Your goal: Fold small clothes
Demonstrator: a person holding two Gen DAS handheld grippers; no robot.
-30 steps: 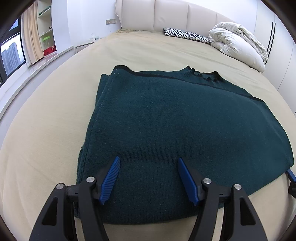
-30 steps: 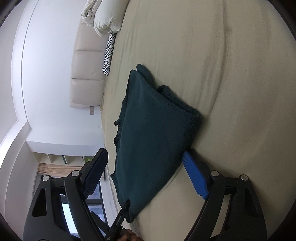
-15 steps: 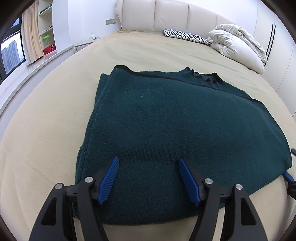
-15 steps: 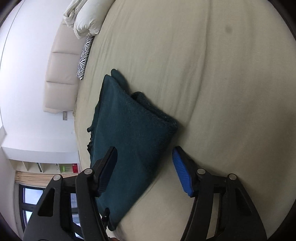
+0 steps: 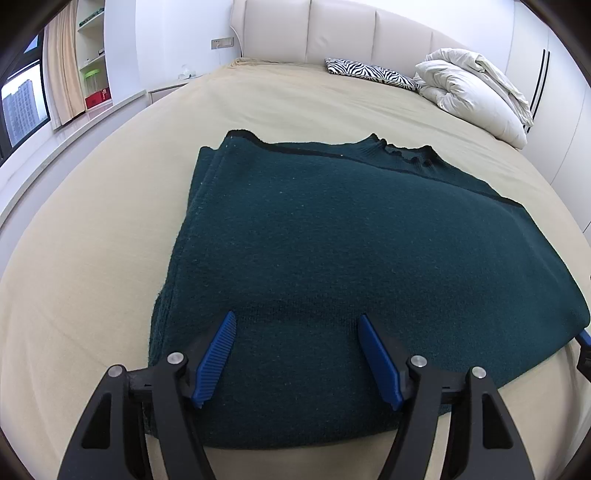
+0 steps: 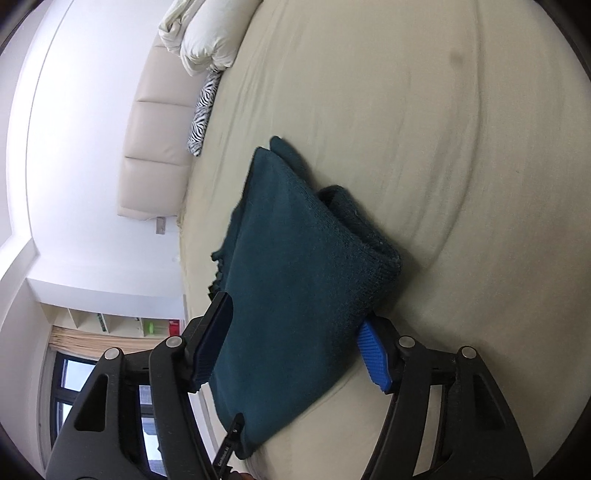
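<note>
on the beige bed (image 5: 110,229) the dark green knitted sweater (image 5: 351,251) lies flat near the foot end, already doubled over itself, with its ribbed collar toward the headboard and thick stacked layers showing along its right edge in the right wrist view. we judge that we are between folds: the sleeves and sides look tucked in, and one more fold, bringing the near hem up toward the collar, is probably what remains. for that we need both grippers to pinch the near edge through all its layers at once and lift evenly, since the knit is heavy and soft and the tucked parts could slide out. our left gripper (image 5: 295,347) hangs over the near hem with its blue pads spread wide; it holds nothing, and we cannot tell whether its tips touch the wool. our right gripper (image 6: 291,339) sits at the sweater's near right corner, rolled onto its side, also wide open; the folded corner lies between its two fingers, the lower blue pad (image 6: 373,354) just against the underside of the bundle by the bed, the upper one apart from the cloth. it has not closed on anything. a white duvet (image 5: 472,96) and a zebra pillow (image 5: 369,70) lie well apart, up by the headboard (image 5: 332,33).
</note>
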